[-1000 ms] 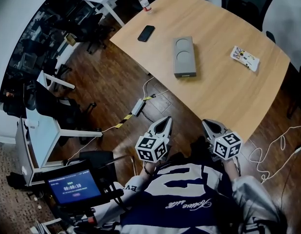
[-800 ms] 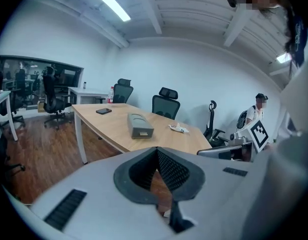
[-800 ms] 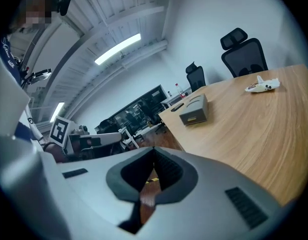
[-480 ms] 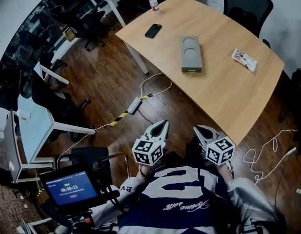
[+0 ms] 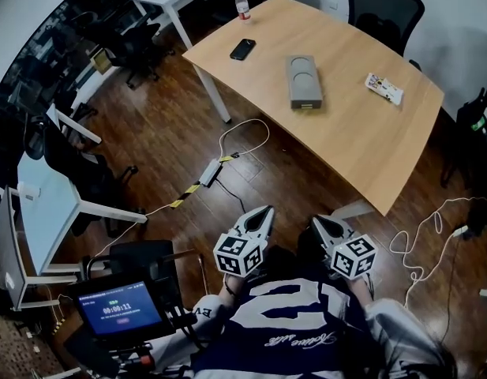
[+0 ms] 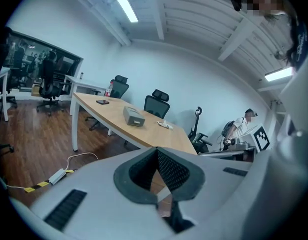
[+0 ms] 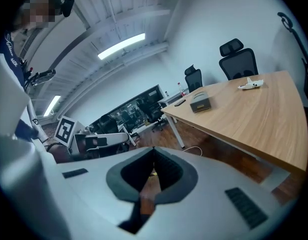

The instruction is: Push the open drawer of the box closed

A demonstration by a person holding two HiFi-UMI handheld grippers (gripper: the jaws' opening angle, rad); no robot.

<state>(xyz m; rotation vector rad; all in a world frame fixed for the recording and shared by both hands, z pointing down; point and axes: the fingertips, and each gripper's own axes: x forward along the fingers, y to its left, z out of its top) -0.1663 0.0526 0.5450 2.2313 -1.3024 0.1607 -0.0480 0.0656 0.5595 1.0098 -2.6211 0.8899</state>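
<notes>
Left gripper (image 5: 264, 212): held low against the person's body, tips pointing ahead toward the table (image 5: 361, 144). In the left gripper view its jaws are pressed together with nothing between them.
Phone (image 5: 242, 49): flat on the table's far left part, well apart from the box.
Box (image 5: 303, 80): grey and oblong, lying flat on the table toward its far side, well ahead of both grippers. A strip of bare floor and the table's near edge lie between.
Long axis: runs away from the person, nearly in line with the way the jaws point.
Drawer (image 5: 306, 106): at the box's near end, facing the person. How far it stands out is too small to tell.
Right gripper (image 5: 316, 223): also low by the body, pointing ahead. Its own view shows the jaws shut tip to tip, holding nothing.
Packet (image 5: 383, 88): on the table right of the box, clear of it.
Nearer gripper: neither by much, though the right one sits more squarely in line with the drawer end.
Next move, as I judge it: step in, reach forward over the near edge, and push the drawer front straight along the long axis.
</notes>
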